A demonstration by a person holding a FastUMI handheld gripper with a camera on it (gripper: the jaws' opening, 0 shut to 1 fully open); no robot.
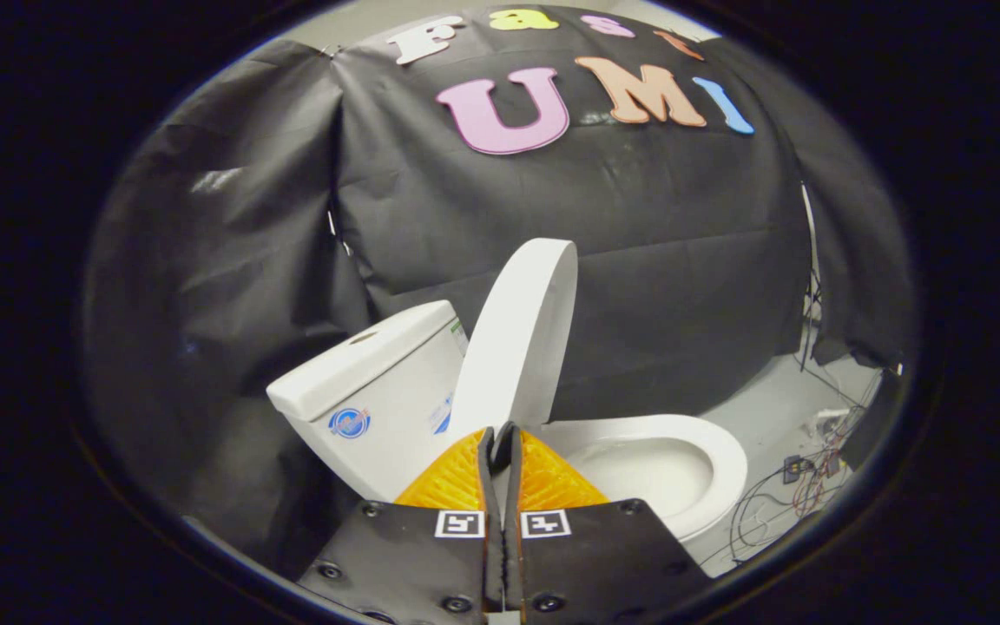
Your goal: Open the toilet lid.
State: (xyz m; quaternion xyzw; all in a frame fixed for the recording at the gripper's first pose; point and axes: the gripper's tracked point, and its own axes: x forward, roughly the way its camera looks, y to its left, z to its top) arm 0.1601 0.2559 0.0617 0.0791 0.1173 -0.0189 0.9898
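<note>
A white toilet stands just beyond my fingers. Its lid (519, 334) is raised, standing nearly upright and leaning back toward the tank (370, 391). The seat and open bowl (665, 464) lie to the right of the lid. My gripper (500, 431) is shut, its two fingers pressed together with nothing between them. The fingertips sit right at the lower edge of the lid; I cannot tell whether they touch it.
Black cloth walls close in behind and to the left of the toilet. On the grey floor to the right lie loose cables and a power strip (799, 473).
</note>
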